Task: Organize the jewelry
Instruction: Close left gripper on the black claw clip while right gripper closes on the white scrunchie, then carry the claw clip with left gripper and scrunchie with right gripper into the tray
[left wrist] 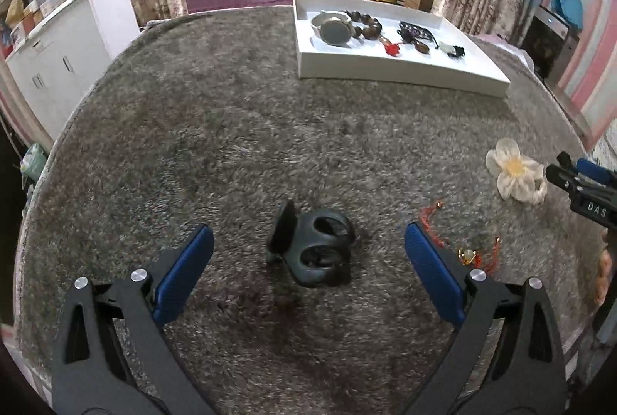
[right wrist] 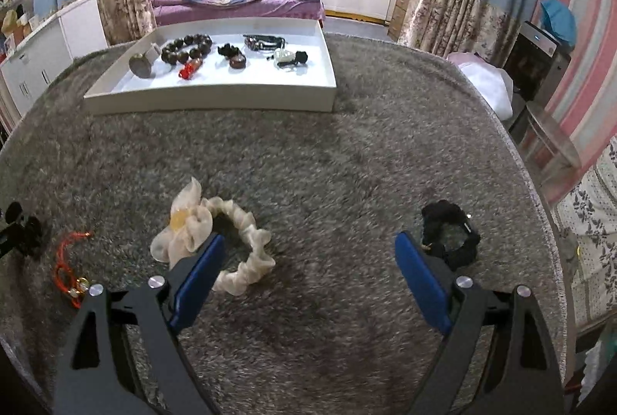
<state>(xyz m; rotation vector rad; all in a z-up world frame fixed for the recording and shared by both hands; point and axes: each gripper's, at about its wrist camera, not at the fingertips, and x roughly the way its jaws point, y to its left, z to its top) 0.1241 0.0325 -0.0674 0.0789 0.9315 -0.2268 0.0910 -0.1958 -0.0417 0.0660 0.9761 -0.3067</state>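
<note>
My left gripper (left wrist: 308, 228) hangs open low over the grey carpet, and a black claw-like hair clip (left wrist: 312, 249) lies between its blue pads, untouched. To its right lie a red cord bracelet with a gold bead (left wrist: 462, 249) and a cream flower scrunchie (left wrist: 515, 174). My right gripper (right wrist: 308, 237) is open too. Its left finger (right wrist: 200, 268) crosses over the cream scrunchie (right wrist: 252, 253), and a black scrunchie (right wrist: 439, 212) sits just outside its right finger. The red bracelet (right wrist: 69, 261) lies further left.
A white tray (left wrist: 401, 70) (right wrist: 216, 99) at the carpet's far side holds a watch (left wrist: 333, 27), a brown bead bracelet (left wrist: 362, 22), a red charm and other dark pieces. A bed, white cabinets and curtains stand beyond the carpet.
</note>
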